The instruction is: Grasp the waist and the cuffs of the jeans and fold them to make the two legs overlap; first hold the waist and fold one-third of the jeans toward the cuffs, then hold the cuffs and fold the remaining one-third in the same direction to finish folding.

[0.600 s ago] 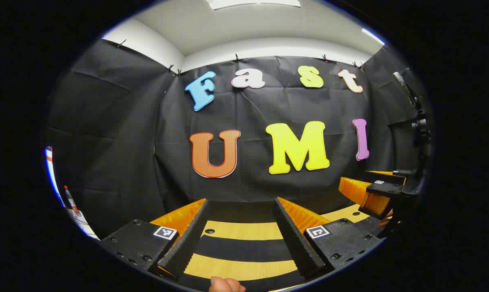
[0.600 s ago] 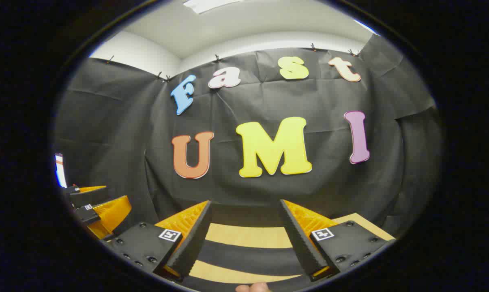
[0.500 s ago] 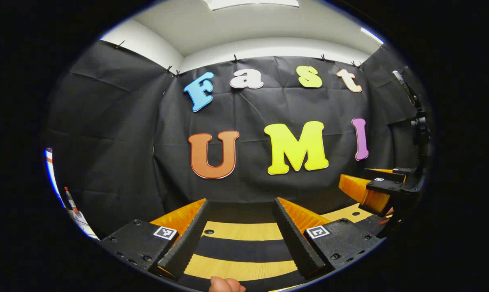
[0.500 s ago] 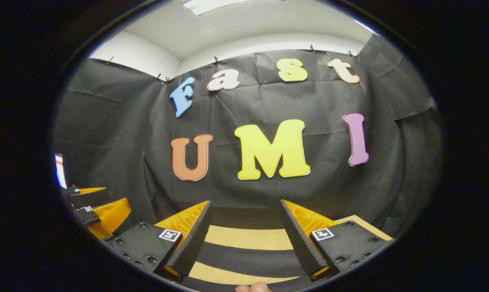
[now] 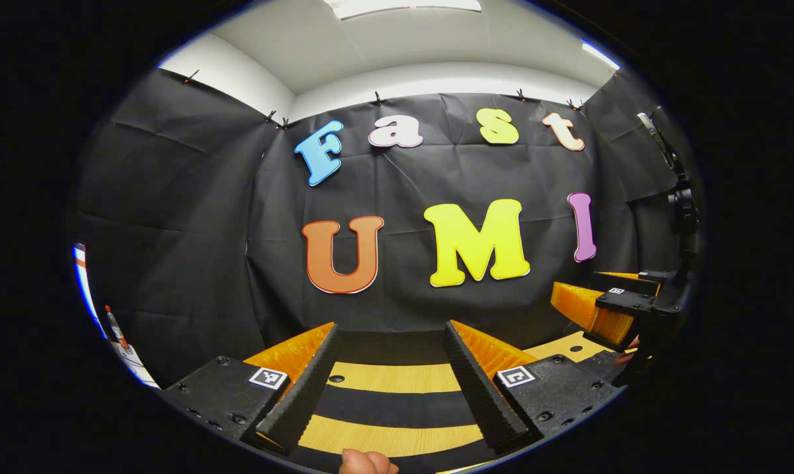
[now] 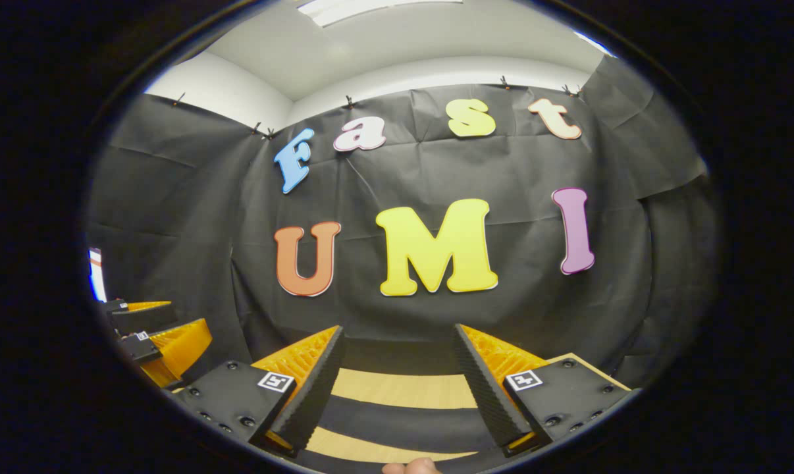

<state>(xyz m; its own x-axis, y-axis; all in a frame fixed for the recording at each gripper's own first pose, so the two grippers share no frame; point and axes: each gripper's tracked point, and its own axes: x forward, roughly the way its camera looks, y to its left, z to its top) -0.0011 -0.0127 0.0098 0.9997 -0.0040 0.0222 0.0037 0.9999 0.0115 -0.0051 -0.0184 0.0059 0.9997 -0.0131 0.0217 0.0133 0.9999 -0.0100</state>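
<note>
On the table [image 5: 397,378], between and below the fingers of both tongs, pale wood alternates with dark bands. I cannot tell whether a band is cloth or a marking, so I cannot tell where the jeans lie.

The left gripper [image 5: 390,327] is wide open in the left gripper view. Its two fingers are well apart, nothing is between them, and they touch nothing. They are held above the table and point at the black cloth wall [image 5: 173,217]. The right gripper [image 6: 398,329] stands the same way in the right gripper view: spread wide, empty and level toward the wall.

Each view has the other tool at its edge. In the left gripper view the right gripper is at the far right, and I cannot tell its opening from there. A bit of the hand [image 5: 629,342] that holds it shows under it. In the right gripper view the left gripper is low at the far left, seen from the side.

A fingertip [image 5: 364,461] shows at the bottom edge of the left gripper view, and another fingertip [image 6: 413,467] at the bottom of the right gripper view.

The left gripper view has some things that the other lacks: a small dark hole [image 5: 336,379] in the wood near the left finger, a dark stand [image 5: 683,210] rising at the right edge, and a small red-topped object [image 5: 112,319] at the far left, too small to identify. Above the cloth there are a white wall and a ceiling light [image 5: 403,5].
</note>
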